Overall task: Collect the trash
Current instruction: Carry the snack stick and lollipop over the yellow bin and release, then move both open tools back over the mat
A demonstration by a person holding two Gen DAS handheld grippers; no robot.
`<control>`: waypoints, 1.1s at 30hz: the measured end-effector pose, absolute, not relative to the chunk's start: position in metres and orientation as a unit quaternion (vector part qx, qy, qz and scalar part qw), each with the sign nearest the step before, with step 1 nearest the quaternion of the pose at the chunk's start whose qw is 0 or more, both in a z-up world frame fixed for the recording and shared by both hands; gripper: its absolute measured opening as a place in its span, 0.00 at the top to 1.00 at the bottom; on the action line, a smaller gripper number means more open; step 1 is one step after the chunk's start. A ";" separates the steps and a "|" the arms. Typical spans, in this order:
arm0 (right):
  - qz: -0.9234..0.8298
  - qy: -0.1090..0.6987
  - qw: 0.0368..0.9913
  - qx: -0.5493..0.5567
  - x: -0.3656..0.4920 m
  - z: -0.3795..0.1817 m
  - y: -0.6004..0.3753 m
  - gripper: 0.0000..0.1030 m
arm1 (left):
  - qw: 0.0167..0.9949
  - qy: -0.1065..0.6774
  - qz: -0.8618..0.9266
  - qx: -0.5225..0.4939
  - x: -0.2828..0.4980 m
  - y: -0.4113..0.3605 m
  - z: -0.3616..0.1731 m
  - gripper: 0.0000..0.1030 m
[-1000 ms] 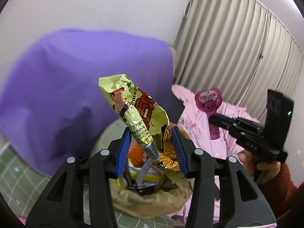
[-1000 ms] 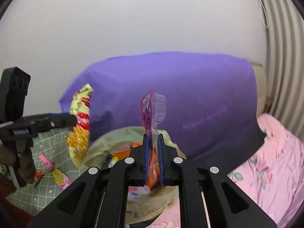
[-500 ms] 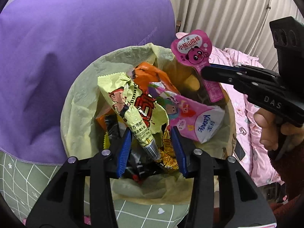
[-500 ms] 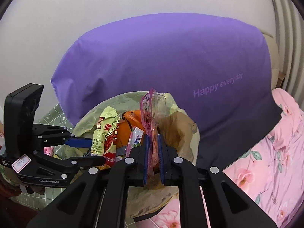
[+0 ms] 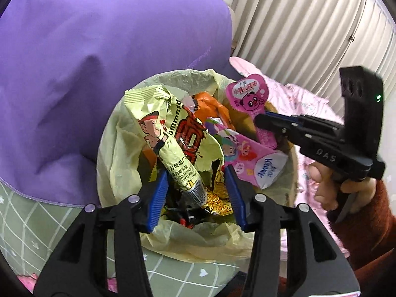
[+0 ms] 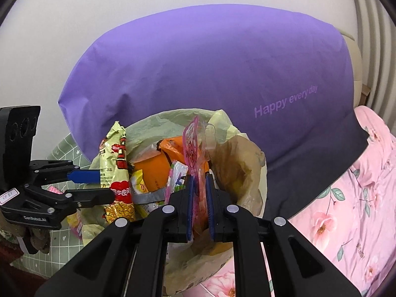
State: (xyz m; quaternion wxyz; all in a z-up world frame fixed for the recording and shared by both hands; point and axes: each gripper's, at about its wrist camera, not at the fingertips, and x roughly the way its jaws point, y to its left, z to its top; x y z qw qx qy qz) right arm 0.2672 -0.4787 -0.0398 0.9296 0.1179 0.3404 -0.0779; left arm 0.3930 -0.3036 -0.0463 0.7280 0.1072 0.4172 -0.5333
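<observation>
Behind everything stands a big smooth purple cushion (image 6: pixel 210 79), with a pleated beige curtain (image 5: pixel 309 24) and a pink flowered bedsheet (image 6: pixel 358 198) to the side. Between them sits a bin lined with a thin, wrinkled pale-yellow plastic bag (image 5: pixel 116 153), already quite full of orange, pink and silver packets.

The left gripper (image 5: pixel 196 193) is above the bin; its jaws are opening around a crinkly yellow-green noodle wrapper (image 5: pixel 168 143), which leans on the left pad only, so I judge it is almost released. The right gripper (image 6: pixel 199 195) has its jaws nearly closed, pinching a flat, glossy pink lollipop-shaped wrapper (image 5: pixel 247 96) over the bin's far side. This piece is not yet dropped.

Some small pink scraps (image 6: pixel 55 190) on the green checked sheet (image 5: pixel 24 222) may remain to collect.
</observation>
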 end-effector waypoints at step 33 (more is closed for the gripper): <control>0.192 0.366 0.909 0.051 0.320 -0.075 -0.240 0.43 | 0.853 0.453 -0.226 -0.128 0.373 0.063 -0.118 0.41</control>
